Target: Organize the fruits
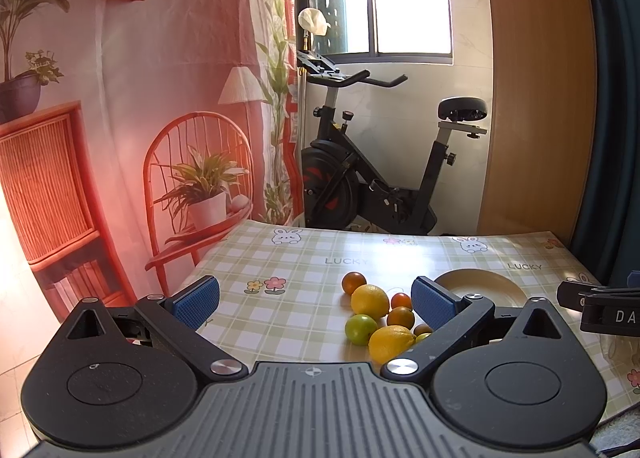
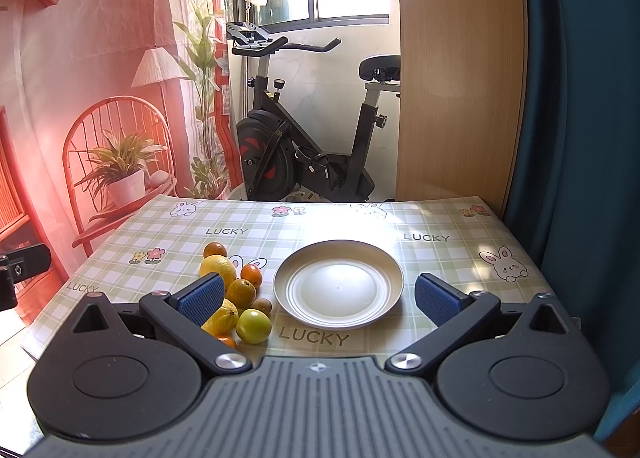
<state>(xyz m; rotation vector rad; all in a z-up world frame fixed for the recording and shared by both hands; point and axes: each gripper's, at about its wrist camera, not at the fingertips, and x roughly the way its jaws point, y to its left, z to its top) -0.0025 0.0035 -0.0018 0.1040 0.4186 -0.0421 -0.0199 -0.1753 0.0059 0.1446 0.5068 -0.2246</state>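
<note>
Checked tablecloth [image 2: 340,218] with bare plate [image 2: 338,284], fruit pile [image 2: 236,298] beside it, both claws [image 1: 316,304] [image 2: 318,300] wide, holding nothing.

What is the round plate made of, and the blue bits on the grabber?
The plate looks like pale glazed ceramic or smooth plastic; it shines in the sunlight, so I can't say which. The blue pads look like soft rubber, matte with a tiny bumpy grid for gripping.

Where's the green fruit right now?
In the right wrist view, the green fruit sits on the tablecloth at the near end of the pile, touching a lemon, left of the empty plate.
</note>
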